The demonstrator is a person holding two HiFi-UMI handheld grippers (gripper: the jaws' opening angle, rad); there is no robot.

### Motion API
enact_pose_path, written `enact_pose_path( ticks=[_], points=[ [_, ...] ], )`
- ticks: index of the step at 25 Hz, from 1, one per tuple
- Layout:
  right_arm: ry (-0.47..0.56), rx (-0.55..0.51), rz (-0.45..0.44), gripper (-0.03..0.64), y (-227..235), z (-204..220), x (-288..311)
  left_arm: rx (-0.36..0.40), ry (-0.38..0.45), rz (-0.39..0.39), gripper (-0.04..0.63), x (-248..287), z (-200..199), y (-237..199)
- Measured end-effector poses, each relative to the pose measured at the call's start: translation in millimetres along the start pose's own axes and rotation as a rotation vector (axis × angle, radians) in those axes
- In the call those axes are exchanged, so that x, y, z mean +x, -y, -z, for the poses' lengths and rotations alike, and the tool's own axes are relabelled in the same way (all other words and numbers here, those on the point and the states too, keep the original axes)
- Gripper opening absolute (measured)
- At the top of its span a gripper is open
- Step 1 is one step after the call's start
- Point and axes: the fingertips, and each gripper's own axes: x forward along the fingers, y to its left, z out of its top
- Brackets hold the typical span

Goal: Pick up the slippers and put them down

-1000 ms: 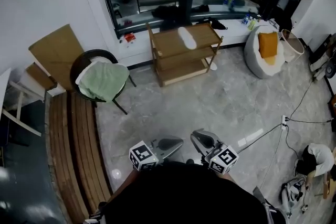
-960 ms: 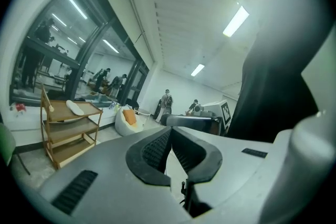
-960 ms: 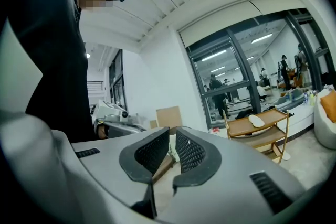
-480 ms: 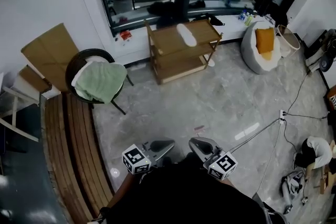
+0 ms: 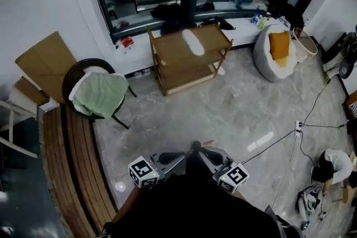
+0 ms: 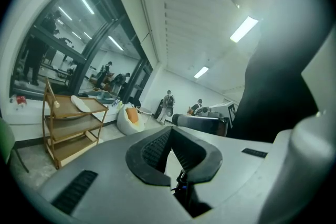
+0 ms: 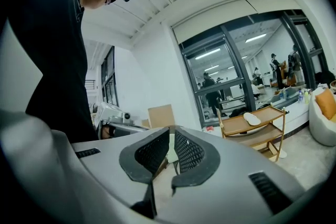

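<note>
Clenched and empty: left tongs, right tongs.
Far ahead on rack, white slipper: likely light, soft, bendy; best pinched across its edge.

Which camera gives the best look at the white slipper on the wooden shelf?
The head view: it sees the slipper whole from above on the shelf. Both gripper views show it small, far off and edge-on.

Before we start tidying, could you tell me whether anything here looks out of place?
The slippers are split up: one white slipper lies on the top shelf of the wooden rack, while what looks like its mate lies on the floor by the rack's right-hand leg. Nothing looks spilled or broken.
</note>
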Motion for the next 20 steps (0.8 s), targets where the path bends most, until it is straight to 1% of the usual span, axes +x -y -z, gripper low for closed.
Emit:
enact_pose_path(
  ticks=[3,6,11,16,18,20],
  points=[
    [0.009,-0.01,-0.023,0.035,26.7,-10.1,16.4,-0.008,-0.017,-0.014,0.011,16.9,-4.1,-17.8],
    [0.005,-0.011,-0.037,0.037,58.8,-17.1,26.7,-0.013,-0.016,-0.035,0.012,38.7,-16.9,-42.2],
    [0.037,-0.001,-0.052,0.035,120.4,-48.8,37.2,0.001,-0.033,-0.042,0.011,85.9,-49.8,-81.4],
    [0.07,-0.027,-0.069,0.037,181.2,-84.3,38.5,0.025,-0.028,-0.05,0.011,135.8,-90.3,-114.4],
    [0.074,-0.025,-0.075,0.035,202.3,-90.4,39.2,0.024,-0.027,-0.062,0.011,150.5,-96.3,-127.3],
    [0.077,-0.015,-0.084,0.037,220.5,-91.4,42.5,0.006,-0.023,-0.075,0.012,161.5,-96.8,-139.0]
  ],
)
